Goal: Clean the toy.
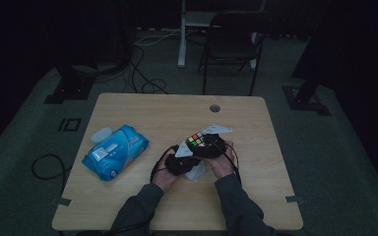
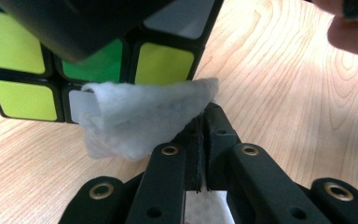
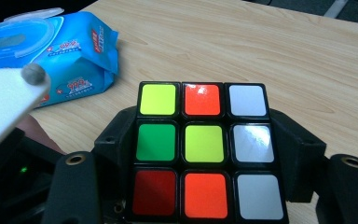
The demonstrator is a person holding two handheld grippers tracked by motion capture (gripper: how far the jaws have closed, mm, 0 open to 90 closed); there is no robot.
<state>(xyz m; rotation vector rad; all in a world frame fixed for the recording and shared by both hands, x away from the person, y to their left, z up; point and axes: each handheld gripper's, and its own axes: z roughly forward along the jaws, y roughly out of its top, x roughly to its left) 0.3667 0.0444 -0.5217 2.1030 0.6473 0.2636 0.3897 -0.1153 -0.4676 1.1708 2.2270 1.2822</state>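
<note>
Here, leftmost on the bench point(image 1: 142, 105) lies a blue wipes pack point(image 1: 115, 151); the left hand-held gripper point(image 2: 204, 122) pinches a white wipe point(image 2: 140, 116) against the puzzle cube point(image 3: 204, 149) — clamped by the right hand-held gripper point(image 3: 205, 154) mid-bench.

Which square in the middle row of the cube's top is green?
On the cube, the left square is green; the centre is yellow-green, the right white.
</note>
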